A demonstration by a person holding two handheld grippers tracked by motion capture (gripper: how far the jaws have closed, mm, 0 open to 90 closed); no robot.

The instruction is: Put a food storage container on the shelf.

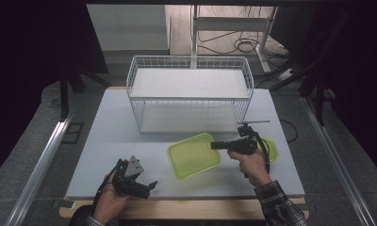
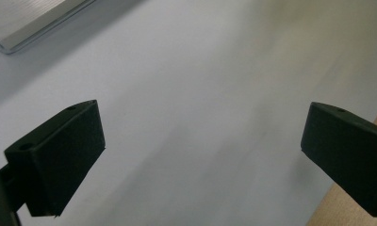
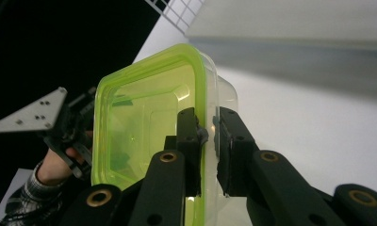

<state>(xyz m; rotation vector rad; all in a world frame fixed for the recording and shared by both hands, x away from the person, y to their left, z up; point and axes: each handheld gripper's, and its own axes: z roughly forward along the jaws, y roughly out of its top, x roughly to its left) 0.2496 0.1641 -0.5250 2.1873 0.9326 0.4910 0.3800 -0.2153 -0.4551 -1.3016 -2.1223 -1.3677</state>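
The right gripper (image 3: 209,136) has its fingers clamped on the rim of a yellow-green container (image 1: 193,155), just in front of the wire basket (image 1: 190,96) on the worktop (image 1: 106,141). The left gripper (image 2: 203,155), well apart from the basket, holds nothing, fingers wide open.

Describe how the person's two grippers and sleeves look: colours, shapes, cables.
Both grippers are black. The left gripper carries a grey three-cornered plate on top and has blocky, wedge-shaped jaw pads. The right gripper has linked arms with brass-coloured pivot rings and a black cable looping behind. The right sleeve is dark plaid.
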